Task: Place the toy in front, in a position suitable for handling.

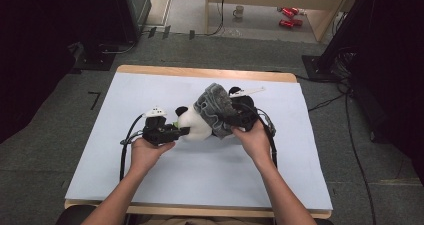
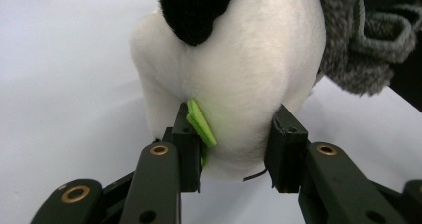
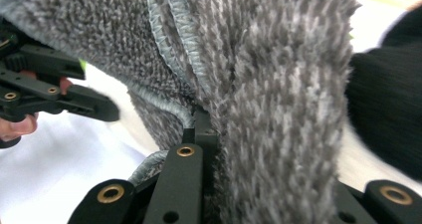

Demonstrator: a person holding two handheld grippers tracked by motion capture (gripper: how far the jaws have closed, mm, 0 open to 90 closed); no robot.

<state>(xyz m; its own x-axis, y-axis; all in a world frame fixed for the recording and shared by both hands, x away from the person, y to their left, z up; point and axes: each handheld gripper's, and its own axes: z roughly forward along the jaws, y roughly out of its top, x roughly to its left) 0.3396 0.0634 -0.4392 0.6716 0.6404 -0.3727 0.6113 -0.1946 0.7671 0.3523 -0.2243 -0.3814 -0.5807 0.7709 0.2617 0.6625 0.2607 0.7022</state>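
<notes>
A black-and-white panda plush [image 1: 194, 125] lies in the middle of the table, with a grey fuzzy cloth [image 1: 215, 106] bunched over its right part. My left gripper [image 1: 185, 131] comes in from the left. In the left gripper view its jaws [image 2: 234, 145] press into the plush's white body [image 2: 234, 59], beside a small green tag [image 2: 201, 125]. My right gripper [image 1: 231, 123] is shut on the grey cloth [image 3: 268, 84], which hides one of its jaws [image 3: 249, 149]. The plush's black part [image 3: 385, 109] shows behind the cloth.
A pale sheet covers the wooden table [image 1: 200, 180]. Grey carpet surrounds it, with cables [image 1: 350, 135] trailing on the right. Far back on the floor stand a mug [image 1: 239, 11] and red cans [image 1: 289, 16]. Dark equipment [image 1: 125, 15] stands at the back left.
</notes>
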